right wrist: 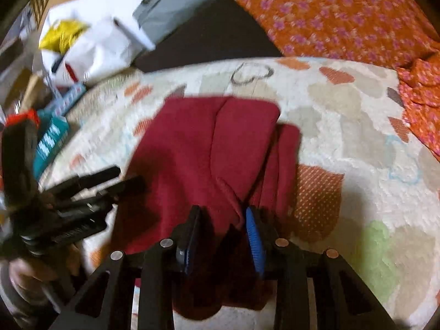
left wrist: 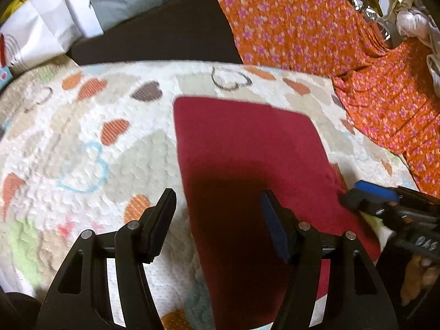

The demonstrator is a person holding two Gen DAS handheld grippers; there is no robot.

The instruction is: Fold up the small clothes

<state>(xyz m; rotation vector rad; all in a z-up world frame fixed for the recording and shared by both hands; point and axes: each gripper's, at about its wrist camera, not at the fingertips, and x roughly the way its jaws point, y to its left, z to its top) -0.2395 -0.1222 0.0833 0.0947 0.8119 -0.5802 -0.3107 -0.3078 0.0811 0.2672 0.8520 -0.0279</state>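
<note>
A dark red garment (left wrist: 247, 148) lies partly folded on a white quilt with heart prints (left wrist: 82, 143). My left gripper (left wrist: 217, 206) is open and empty, hovering over the garment's left edge. It also shows at the left of the right wrist view (right wrist: 121, 178). My right gripper (right wrist: 222, 220) has its jaws partly closed around a raised fold of the red garment (right wrist: 209, 148) at its near edge. In the left wrist view the right gripper (left wrist: 349, 195) sits at the garment's right edge.
An orange flowered cloth (left wrist: 316, 27) lies across the back right. A dark board (left wrist: 165, 35) lies behind the quilt. White bags (right wrist: 90, 46) and a grey pouch (right wrist: 176, 2) sit at the back left. Small boxes (right wrist: 52, 134) lie at the quilt's left edge.
</note>
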